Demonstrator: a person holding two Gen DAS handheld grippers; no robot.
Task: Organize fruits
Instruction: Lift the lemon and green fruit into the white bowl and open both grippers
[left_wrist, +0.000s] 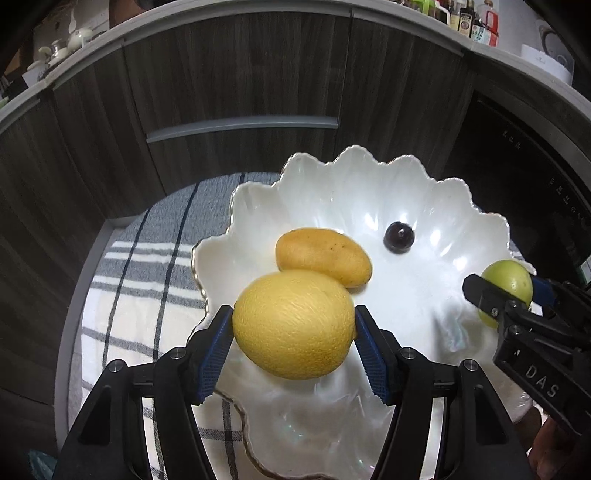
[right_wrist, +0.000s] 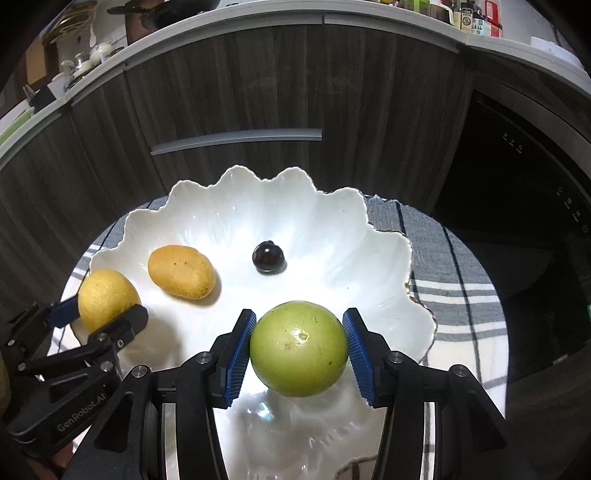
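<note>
both fruits are mid-air over the white scalloped bowl (right_wrist: 388, 236): the yellow melon (left_wrist: 293, 325) sits between the blue pads of the left tool (left_wrist: 293, 328), which is closed on its sides, and the green apple (right_wrist: 299, 349) is pinched the same way in the right tool (right_wrist: 299, 350). a mango (right_wrist: 181, 272) and a dark plum (right_wrist: 268, 256) already lie in the bowl. i'd say lower each fruit to a bare patch before letting go, melon clear of the mango it's just beside, since round stuff rolls. striped cloth (right_wrist: 461, 295) covers the tabletop, dark cabinets (right_wrist: 258, 81) behind.
</note>
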